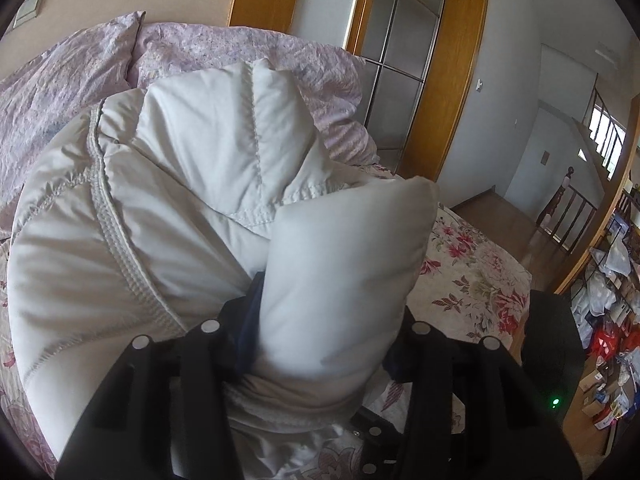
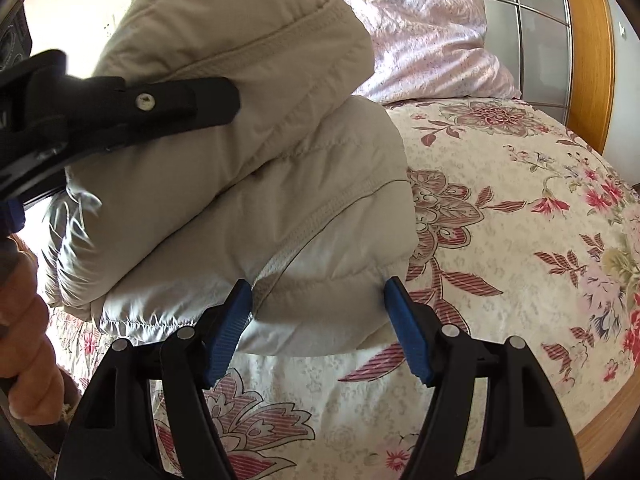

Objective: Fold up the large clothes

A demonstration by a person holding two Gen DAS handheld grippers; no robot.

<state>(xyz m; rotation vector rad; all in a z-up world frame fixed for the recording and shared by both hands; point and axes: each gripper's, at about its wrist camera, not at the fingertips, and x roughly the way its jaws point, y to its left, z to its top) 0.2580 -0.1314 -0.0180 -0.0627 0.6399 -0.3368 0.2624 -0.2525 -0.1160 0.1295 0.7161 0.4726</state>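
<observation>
Left gripper (image 1: 320,344) is clamped on a thick fold of the pale puffer jacket (image 1: 160,216), the padded roll bulging up between its two black fingers and hiding most of the blue pads. From the right wrist view, that same gripper (image 2: 224,100) reaches in from the left and presses against the upper fold of the jacket (image 2: 248,184).

Right gripper (image 2: 320,320) stands spread wide, its blue pads (image 2: 228,328) set either side of the jacket's near lower edge. The left pad touches the fabric; whether the right pad touches cannot be told.

Ahead of the right gripper the jacket lies in a bulky folded stack on the floral bedspread (image 2: 500,220), with the upper fold lying across the lower one. Its long axis runs away from this gripper and leftward, toward the left gripper. A ribbed seam band crosses the lower layer diagonally.

Beyond the jacket, further ahead of both grippers, lilac pillows (image 2: 432,40) rest at the head of the bed. A bare hand (image 2: 28,340) shows at the left edge of the right wrist view.
</observation>
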